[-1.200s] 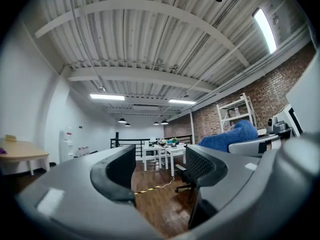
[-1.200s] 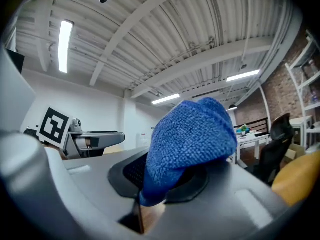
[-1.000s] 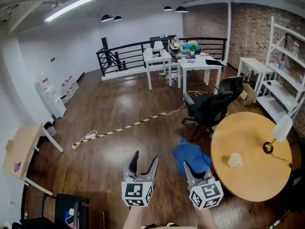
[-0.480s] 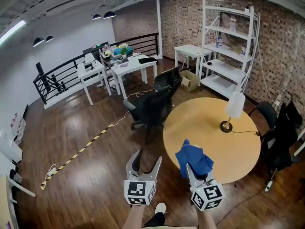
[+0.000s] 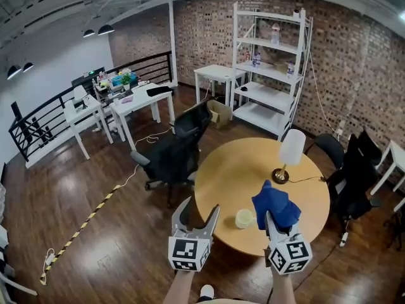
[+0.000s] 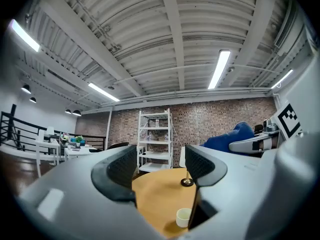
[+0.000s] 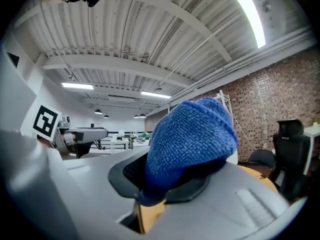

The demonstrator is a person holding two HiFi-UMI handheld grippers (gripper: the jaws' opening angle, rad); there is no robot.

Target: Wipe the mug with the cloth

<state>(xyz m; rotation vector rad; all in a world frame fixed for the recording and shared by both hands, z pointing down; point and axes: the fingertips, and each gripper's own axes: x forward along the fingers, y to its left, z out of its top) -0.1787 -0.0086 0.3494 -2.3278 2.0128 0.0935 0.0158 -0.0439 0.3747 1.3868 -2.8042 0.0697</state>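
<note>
A small pale mug [image 5: 244,218] stands near the front edge of the round wooden table [image 5: 234,170]; the left gripper view shows the same mug [image 6: 184,217] low between its jaws. My left gripper [image 5: 196,213] hangs open and empty, just left of the mug and short of the table edge. My right gripper [image 5: 276,223] is shut on a bunched blue cloth [image 5: 276,206], held over the table right of the mug. In the right gripper view the cloth [image 7: 190,141] fills the gap between the jaws.
A table lamp [image 5: 289,153] with a white shade stands on the table behind the cloth, its cord trailing right. Black office chairs [image 5: 171,154] stand left of the table and another chair [image 5: 351,176] to the right. White shelving [image 5: 272,68] lines the brick wall.
The view has swung round toward the round table, which now lies straight ahead and closer. Both grippers keep their pose; the cloth stays held in the right one.
</note>
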